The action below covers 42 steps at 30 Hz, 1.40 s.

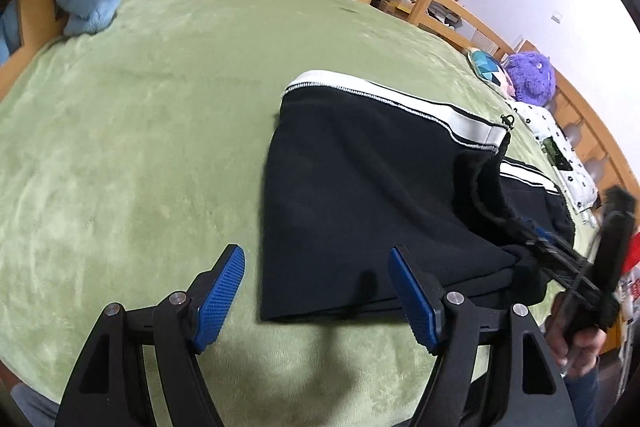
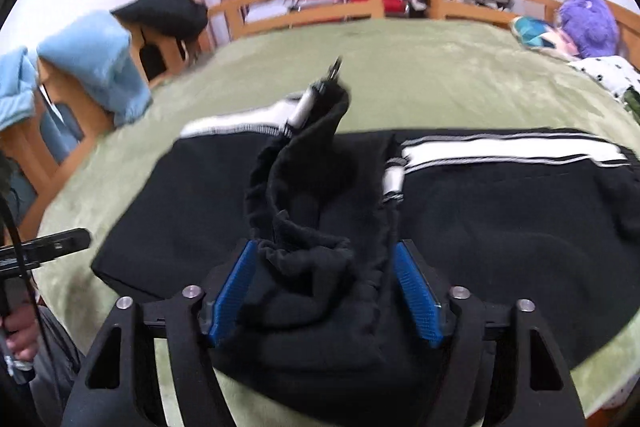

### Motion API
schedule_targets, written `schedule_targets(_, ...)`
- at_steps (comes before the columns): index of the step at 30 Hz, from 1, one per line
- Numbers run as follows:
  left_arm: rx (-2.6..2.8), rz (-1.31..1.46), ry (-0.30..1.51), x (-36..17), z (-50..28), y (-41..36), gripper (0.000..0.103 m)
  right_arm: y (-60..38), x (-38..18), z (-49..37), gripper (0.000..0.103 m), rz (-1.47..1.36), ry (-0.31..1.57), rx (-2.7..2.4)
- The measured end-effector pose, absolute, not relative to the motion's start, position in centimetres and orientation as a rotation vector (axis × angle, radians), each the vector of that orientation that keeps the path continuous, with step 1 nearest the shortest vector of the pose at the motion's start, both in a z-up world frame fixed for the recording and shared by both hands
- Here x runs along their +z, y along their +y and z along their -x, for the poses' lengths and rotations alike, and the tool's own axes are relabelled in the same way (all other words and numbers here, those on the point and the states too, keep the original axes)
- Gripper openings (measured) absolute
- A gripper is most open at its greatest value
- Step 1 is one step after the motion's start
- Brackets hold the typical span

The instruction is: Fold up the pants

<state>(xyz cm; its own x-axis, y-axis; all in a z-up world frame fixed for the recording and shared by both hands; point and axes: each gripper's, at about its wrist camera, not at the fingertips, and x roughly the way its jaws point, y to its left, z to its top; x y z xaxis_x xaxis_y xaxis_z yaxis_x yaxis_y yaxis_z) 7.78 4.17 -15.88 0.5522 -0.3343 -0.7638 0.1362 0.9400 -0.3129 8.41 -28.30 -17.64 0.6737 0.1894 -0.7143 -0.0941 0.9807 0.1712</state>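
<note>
- green bed cover (image 1: 140,147), wooden rail along far edge
- black pants (image 1: 360,195) with white stripe, partly folded, lying toward the bed's near edge
- right gripper (image 2: 325,291) has bunched pants fabric between its blue pads, grip tightness unclear
- left gripper (image 1: 316,299) jaws apart, holding nothing, at pants' near edge

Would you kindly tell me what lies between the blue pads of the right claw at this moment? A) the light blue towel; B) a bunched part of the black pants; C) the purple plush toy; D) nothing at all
B: in the right wrist view, bunched black fabric of the pants fills the gap of the right claw, pressing against both blue pads, with the rest spread on the green blanket.
</note>
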Motion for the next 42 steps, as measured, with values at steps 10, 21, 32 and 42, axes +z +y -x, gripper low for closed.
schedule_targets(10,-0.311,0.273,0.947,-16.1,-7.9,4.0,0.072,-33.5,-16.5,-5.7,0.018,-0.404,0.795,0.100)
schedule_targets(21,-0.297,0.266,0.959,-16.4,-8.3,4.4,0.073,-34.0,-14.2,-4.8,0.068,-0.374,0.754,0.131)
schedule_targets(32,-0.274,0.287,0.955,-16.4,-9.9,5.8,0.072,-31.0,-16.9,-15.1,0.069,-0.258,0.958,0.173)
schedule_targets(42,-0.309,0.279,0.974,-17.2,-12.0,4.9,0.073,-34.0,-18.2,-15.8,0.008,-0.273,0.939,0.092)
